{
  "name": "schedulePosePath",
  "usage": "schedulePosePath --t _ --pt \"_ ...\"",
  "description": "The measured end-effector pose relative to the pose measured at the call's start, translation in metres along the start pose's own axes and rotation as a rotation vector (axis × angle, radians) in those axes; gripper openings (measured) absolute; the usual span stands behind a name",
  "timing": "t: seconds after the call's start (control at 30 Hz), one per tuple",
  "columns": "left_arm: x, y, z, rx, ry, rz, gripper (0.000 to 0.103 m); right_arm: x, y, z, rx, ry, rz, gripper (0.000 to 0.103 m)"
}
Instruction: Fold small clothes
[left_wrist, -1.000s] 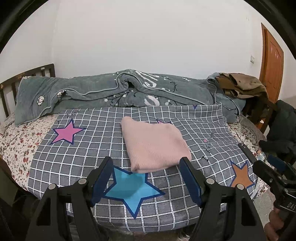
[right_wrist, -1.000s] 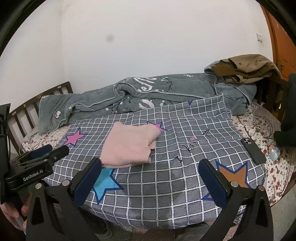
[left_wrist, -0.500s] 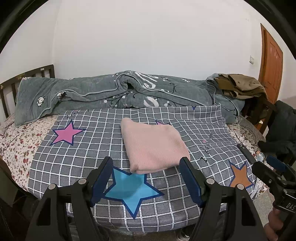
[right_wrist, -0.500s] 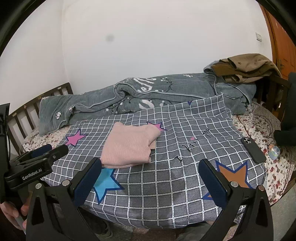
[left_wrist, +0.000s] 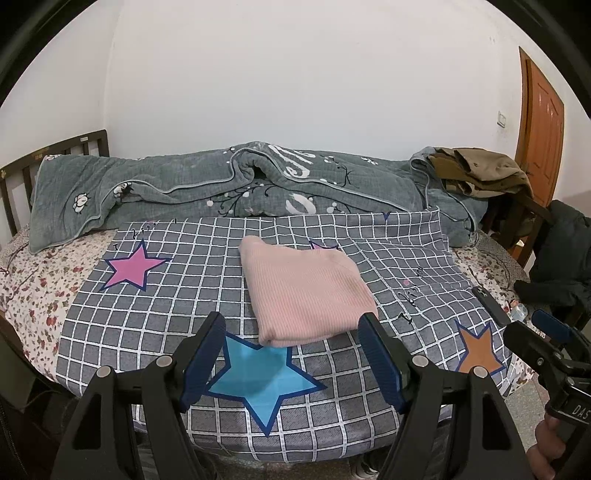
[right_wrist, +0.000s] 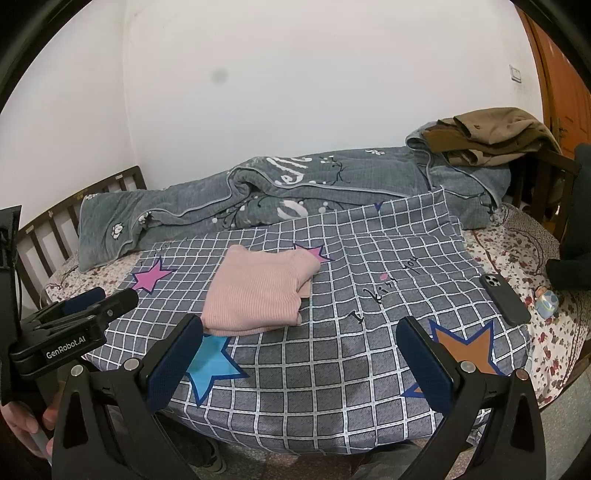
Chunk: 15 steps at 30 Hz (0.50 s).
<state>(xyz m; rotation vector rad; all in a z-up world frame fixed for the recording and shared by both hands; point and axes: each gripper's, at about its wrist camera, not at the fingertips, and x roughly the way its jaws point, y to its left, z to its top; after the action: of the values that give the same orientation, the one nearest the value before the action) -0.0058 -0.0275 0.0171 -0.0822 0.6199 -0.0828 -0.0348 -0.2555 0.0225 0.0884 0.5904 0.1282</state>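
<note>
We count one pink sweater (left_wrist: 306, 291), folded flat on one checked sheet (left_wrist: 166, 306), one phone (right_wrist: 504, 299), our left gripper (left_wrist: 291, 354) and right gripper (right_wrist: 299, 362) gaping wide, holding nothing.

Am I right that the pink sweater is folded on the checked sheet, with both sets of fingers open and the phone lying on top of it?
Not quite. The phone lies apart from the pink sweater, off to the right on the checked sheet, as the right wrist view shows. The rest holds: the sweater is folded, and the left gripper and right gripper are open.
</note>
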Motion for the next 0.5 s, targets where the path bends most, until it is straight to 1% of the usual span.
schedulePosePath --t 0.5 --pt "-0.0023 -0.0034 0.0017 0.002 -0.001 -0.001 0.073 -0.0038 0.0003 0.0011 0.007 0.001 0.0 0.102"
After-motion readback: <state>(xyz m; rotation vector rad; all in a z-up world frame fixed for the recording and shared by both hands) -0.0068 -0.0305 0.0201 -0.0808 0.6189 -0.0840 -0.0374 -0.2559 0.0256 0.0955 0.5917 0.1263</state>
